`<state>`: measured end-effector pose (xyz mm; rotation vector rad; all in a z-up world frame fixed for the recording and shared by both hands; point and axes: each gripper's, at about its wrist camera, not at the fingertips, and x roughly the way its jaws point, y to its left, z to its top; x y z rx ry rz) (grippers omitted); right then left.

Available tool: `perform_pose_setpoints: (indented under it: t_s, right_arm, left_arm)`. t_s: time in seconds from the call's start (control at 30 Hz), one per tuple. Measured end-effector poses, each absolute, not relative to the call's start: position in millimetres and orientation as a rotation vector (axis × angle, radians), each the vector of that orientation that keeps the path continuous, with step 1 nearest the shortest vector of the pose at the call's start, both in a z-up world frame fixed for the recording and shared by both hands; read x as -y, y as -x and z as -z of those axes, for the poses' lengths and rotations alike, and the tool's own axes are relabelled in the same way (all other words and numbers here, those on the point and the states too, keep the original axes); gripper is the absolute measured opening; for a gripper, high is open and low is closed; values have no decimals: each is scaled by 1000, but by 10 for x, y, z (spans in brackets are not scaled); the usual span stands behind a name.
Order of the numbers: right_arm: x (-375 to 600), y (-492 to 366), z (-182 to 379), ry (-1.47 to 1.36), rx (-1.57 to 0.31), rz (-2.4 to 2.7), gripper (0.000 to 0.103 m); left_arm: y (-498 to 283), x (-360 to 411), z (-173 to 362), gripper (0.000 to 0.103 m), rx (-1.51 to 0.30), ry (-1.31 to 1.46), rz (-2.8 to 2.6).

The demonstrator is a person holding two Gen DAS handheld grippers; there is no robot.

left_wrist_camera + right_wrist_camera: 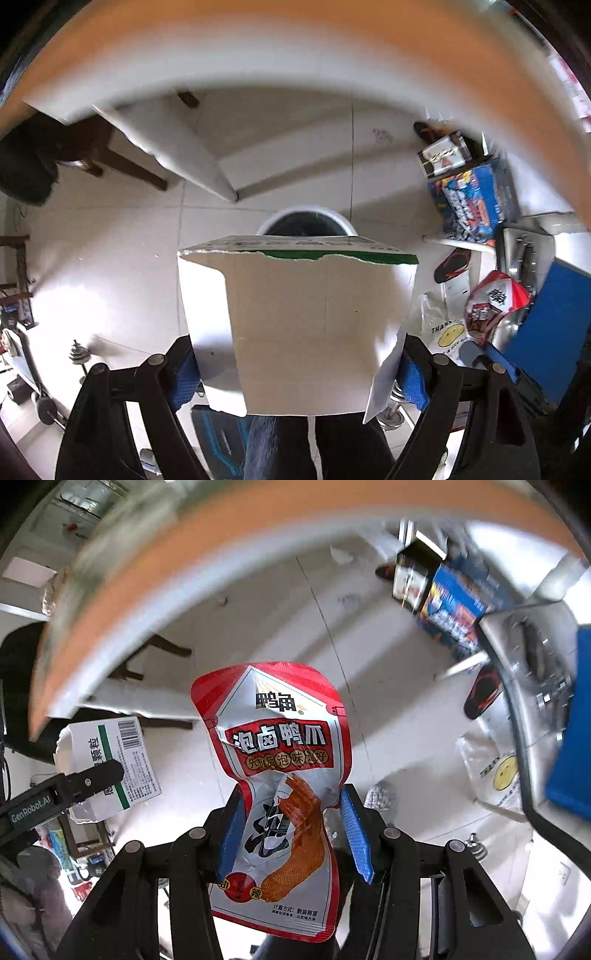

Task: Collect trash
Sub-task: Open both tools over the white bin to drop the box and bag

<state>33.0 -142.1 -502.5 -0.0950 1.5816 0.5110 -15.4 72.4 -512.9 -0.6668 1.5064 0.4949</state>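
My left gripper [299, 373] clamped a torn white cardboard box with a green stripe [295, 325] above the round white-rimmed bin [306, 221]; my right gripper [291, 834] pinched a crinkled red-and-silver snack pouch [280, 768].

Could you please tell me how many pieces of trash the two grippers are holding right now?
2. A torn cardboard box sits between the left gripper fingers, above the bin; a red snack pouch is clamped in the right gripper. More trash may lie out of view.
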Motion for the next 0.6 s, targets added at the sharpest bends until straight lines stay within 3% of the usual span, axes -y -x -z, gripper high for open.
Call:
perform_pose_setpoints:
  t_s: [0.33, 0.43, 0.53, 0.57, 0.6]
  right_arm:
    - [1167, -359, 6790, 113, -1691, -525, 52]
    - [1069, -366, 7279, 93, -1736, -536, 55]
    - [983, -378, 7576, 77, -1761, -554, 63]
    - [959, -384, 7665, 65, -1775, -567, 68]
    - [944, -391, 7741, 53, -1786, -576, 79]
  left_arm:
    - [134, -825, 6847, 87, -1591, 906, -380]
    - [165, -923, 7101, 103, -1591, 950, -379]
    - [225, -1025, 7131, 103, -1564, 932, -409]
    - [244, -1052, 7135, 103, -1564, 909, -423]
    - [287, -1080, 7113, 103, -1572, 873, -445]
